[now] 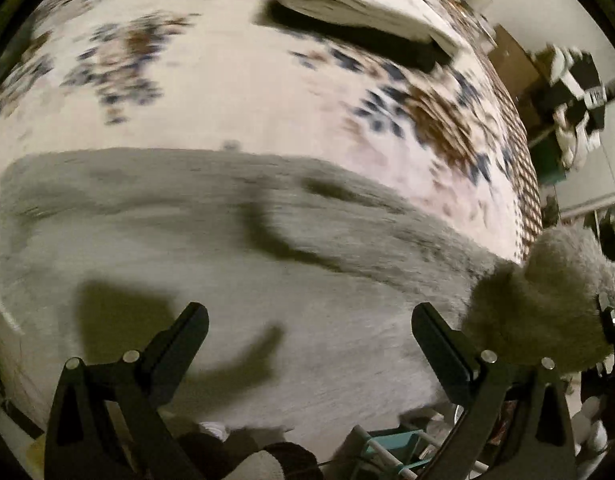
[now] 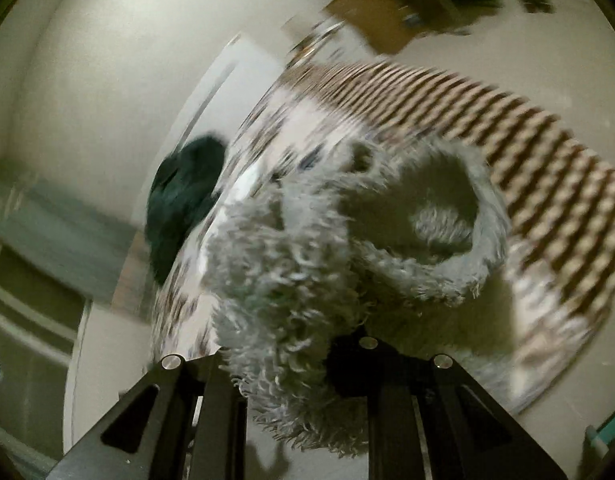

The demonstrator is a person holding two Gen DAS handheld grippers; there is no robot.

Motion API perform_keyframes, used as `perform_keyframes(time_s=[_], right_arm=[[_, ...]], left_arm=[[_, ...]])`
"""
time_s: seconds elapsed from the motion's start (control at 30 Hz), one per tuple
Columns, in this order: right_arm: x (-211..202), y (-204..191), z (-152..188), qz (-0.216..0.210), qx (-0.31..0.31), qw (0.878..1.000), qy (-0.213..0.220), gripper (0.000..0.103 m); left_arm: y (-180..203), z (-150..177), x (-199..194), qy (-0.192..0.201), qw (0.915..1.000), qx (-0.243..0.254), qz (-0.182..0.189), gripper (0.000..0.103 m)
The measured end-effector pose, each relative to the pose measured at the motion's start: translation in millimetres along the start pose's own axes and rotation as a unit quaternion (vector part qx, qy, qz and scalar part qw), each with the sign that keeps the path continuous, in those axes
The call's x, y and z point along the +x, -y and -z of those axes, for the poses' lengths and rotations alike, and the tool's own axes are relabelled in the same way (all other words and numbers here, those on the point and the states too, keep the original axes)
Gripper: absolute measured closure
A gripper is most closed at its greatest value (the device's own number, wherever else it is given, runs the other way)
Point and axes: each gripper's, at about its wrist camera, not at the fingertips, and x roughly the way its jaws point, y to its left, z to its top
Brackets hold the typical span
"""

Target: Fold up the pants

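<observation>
While the grey fleece pants (image 1: 227, 280) lie spread across the patterned bedspread (image 1: 235, 92), one end is lifted off it in a bunch, seen at the right edge of the left wrist view.

Item: pants. Shaggy, long-pile grey fabric; thick, limp, prone to dragging on itself. Main body flat, with a few dark creases across the middle. Raised end rolled into a loose loop with an open tube showing in the right wrist view, probably a leg opening or the waist; which one cannot be told.

Right gripper (image 2: 299, 364): tongs closed on the bunched fleece, pile spilling out on both sides of them.

Left gripper (image 1: 309, 320): tongs wide apart, holding nothing, hovering just above the flat part of the pants.

Risks, as judged:
- Grip takes a wad, not a clean edge; the fold may land lumpy or skewed.
- Only one corner is held; the free side could sag and twist as it is carried over.
- Pile may slip from the tongs if pulled hard, since fur rather than cloth may be what is pinched.
- Both views are blurred, so alignment is hard to confirm.

Surroundings: folded white and black laundry (image 1: 371, 4) near the far end of the bedspread; dark green garment (image 2: 183, 204) at its edge; pale floor beyond.
</observation>
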Motion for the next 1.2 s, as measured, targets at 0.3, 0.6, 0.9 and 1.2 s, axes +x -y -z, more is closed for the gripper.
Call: perform_keyframes(time_s=[0.3, 0.6, 0.9, 1.2], right_arm=[[151.6, -88.5, 173.6, -0.010, -0.104, 0.978, -0.182, 0.085], [183.9, -104.9, 221.3, -0.012, -0.130, 0.938, -0.321, 0.015], [96.1, -88.4, 156.9, 0.031, -0.077, 0.958, -0.276, 0.015], [68.4, -14.5, 93.5, 0.153, -0.027, 0.968, -0.199, 0.015]], left_arm=[[-130.8, 28.7, -36.0, 0.006, 0.9970, -0.050, -0.058, 0.000], [-145.4, 30.6, -48.0, 0.026, 0.9972, -0.043, -0.056, 0.000], [-35.8, 0.5, -20.5, 0.025, 0.9986, 0.046, -0.003, 0.000], [26.4, -0.6, 70.3, -0.046, 0.9927, 0.111, 0.004, 0.099]])
